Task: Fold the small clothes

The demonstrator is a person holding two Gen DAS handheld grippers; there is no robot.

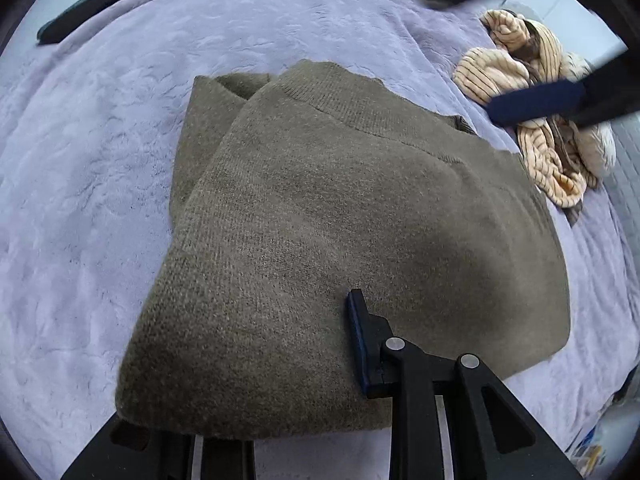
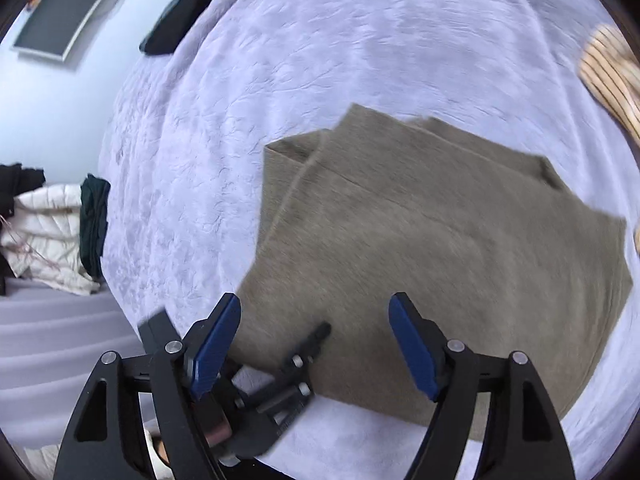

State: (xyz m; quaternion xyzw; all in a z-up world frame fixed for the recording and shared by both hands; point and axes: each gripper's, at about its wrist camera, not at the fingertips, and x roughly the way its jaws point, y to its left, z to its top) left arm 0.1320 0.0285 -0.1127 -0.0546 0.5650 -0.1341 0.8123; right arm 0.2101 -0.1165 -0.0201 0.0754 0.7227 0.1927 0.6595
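Note:
A folded olive-brown knit sweater (image 1: 320, 220) lies on a lavender plush blanket (image 1: 100, 160); it also shows in the right wrist view (image 2: 440, 240). My left gripper (image 1: 280, 360) is open at the sweater's near edge: its right finger (image 1: 362, 340) rests on top, and the cloth hides the left finger. The left gripper also shows in the right wrist view (image 2: 292, 364) at the sweater's near left corner. My right gripper (image 2: 316, 344) is open and empty, hovering above the sweater's near edge. It shows blurred in the left wrist view (image 1: 536, 102) at the far right.
A crumpled tan striped garment (image 1: 532, 112) lies on the blanket right of the sweater, seen also in the right wrist view (image 2: 612, 76). A dark cloth (image 2: 180, 12) lies at the blanket's far edge. A white padded jacket (image 2: 48, 236) and dark clothes are piled left of the bed.

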